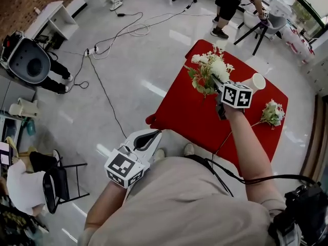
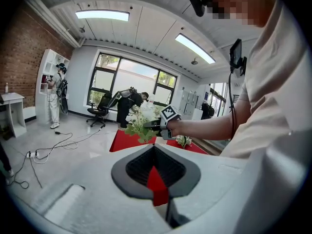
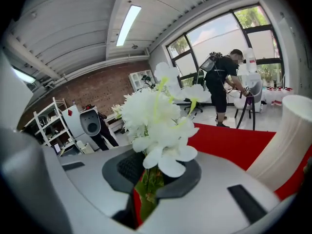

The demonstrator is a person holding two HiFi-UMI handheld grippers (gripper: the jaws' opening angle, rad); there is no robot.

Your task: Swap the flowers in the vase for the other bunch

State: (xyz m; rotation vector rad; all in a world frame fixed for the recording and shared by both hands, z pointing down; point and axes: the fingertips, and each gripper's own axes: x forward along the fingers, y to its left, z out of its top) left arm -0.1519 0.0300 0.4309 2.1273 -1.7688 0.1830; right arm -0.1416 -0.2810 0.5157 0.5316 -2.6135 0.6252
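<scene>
My right gripper (image 1: 220,86) (image 3: 148,186) is shut on the stems of a bunch of white flowers (image 1: 209,69) (image 3: 158,113) with green leaves, held over the red table (image 1: 184,111). Just right of that gripper a white vase (image 1: 257,81) (image 3: 287,135) stands on the table, with no flowers showing in it. A second small bunch (image 1: 271,113) (image 2: 184,141) lies flat near the table's right edge. My left gripper (image 1: 154,136) (image 2: 156,179) hangs off the table beside my body, its jaws together with nothing in them.
Cables (image 1: 110,40) trail over the grey floor left of the table. A black chair (image 1: 56,186) and a white machine (image 1: 28,60) stand at the left. A person (image 1: 228,4) works at a stand beyond the table's far corner.
</scene>
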